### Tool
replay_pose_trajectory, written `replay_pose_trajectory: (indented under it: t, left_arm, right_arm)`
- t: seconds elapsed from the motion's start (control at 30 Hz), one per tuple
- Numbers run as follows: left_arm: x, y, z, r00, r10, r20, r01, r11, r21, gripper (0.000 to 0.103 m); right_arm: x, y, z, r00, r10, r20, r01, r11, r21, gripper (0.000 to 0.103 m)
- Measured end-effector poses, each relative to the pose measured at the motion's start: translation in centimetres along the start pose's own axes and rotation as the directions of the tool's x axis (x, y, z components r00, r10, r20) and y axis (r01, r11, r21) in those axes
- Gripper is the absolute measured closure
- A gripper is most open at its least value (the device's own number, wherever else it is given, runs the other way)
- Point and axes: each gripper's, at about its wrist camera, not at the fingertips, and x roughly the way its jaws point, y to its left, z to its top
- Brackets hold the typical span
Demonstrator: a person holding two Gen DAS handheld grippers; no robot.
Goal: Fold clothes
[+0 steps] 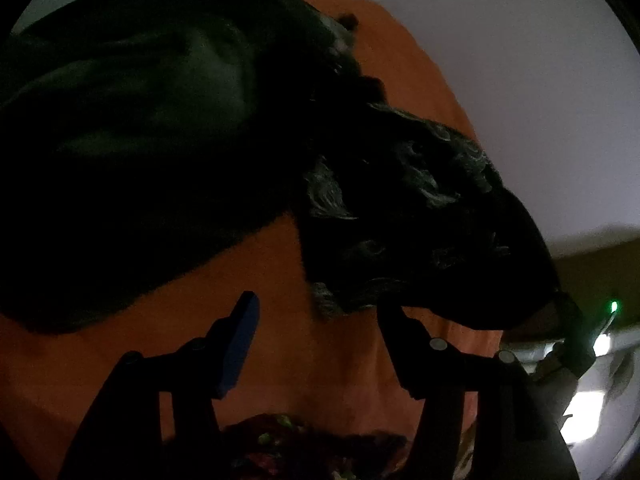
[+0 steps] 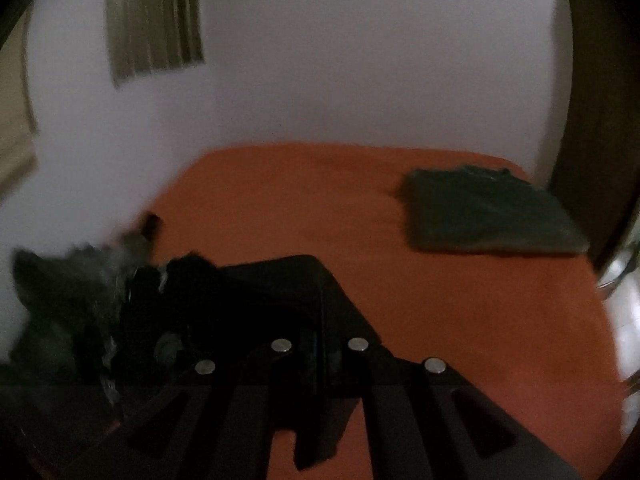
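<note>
A black garment [image 2: 256,280] hangs crumpled; a dark green one [image 2: 488,212] lies folded flat.

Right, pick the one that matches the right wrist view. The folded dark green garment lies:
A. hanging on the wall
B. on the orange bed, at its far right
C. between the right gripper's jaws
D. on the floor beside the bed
B: the folded dark green garment lies flat on the orange bed, at its far right.

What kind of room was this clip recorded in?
Probably a bedroom: a bed with an orange sheet set against plain white walls, a folded dark green garment on it, and a curtained window above.
</note>
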Motion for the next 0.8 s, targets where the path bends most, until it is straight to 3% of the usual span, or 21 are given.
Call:
replay_pose_trajectory:
  t: [0.1,0.2,0.3,0.37,0.47,0.63,0.7,0.8]
  left_arm:
    - [0.7,-2.4,-1.4,0.999,0.017,-0.051,-0.012,0.996,0.092,0.041]
    - [0.6,-4.5,-1.8,0.995,0.019,-0.101,-0.003,0.987,0.159,0.041]
    - [3.7,-5.5,-2.9,0.991,0.035,-0.131,-0.004,0.973,0.229,0.041]
    - [4.7,-7.1,0.0,0.987,0.114,-0.117,-0.076,0.956,0.285,0.041]
    - [4.1,-9.8,2.8,0.963,0.241,-0.117,-0.187,0.917,0.352,0.041]
    - [3.6,-10.8,5.7,0.941,0.275,-0.195,-0.21,0.931,0.299,0.041]
    - [3.4,-10.9,6.4,0.936,0.294,-0.192,-0.237,0.932,0.272,0.041]
    - [3.6,-10.9,6.9,0.916,0.361,-0.173,-0.311,0.914,0.262,0.041]
  right_arm:
    - [1.6,-4.1,-0.5,0.982,-0.037,-0.186,0.026,0.998,-0.062,0.103]
    - [1.8,-8.1,-1.8,0.935,0.036,-0.354,-0.018,0.998,0.054,0.102]
    - [0.3,-10.4,-3.3,0.887,0.094,-0.451,-0.019,0.986,0.168,0.098]
    - [-1.0,-10.4,-3.2,0.874,0.068,-0.482,0.001,0.99,0.141,0.098]
    - [-2.2,-9.5,-3.4,0.86,0.025,-0.509,0.022,0.996,0.085,0.095]
    - [-1.7,-7.5,-3.8,0.842,0.062,-0.536,-0.038,0.998,0.056,0.049]
    - [0.1,-6.4,-3.6,0.832,0.093,-0.546,-0.091,0.995,0.03,0.041]
    - [4.0,-5.6,-3.0,0.823,0.164,-0.544,-0.177,0.984,0.03,0.033]
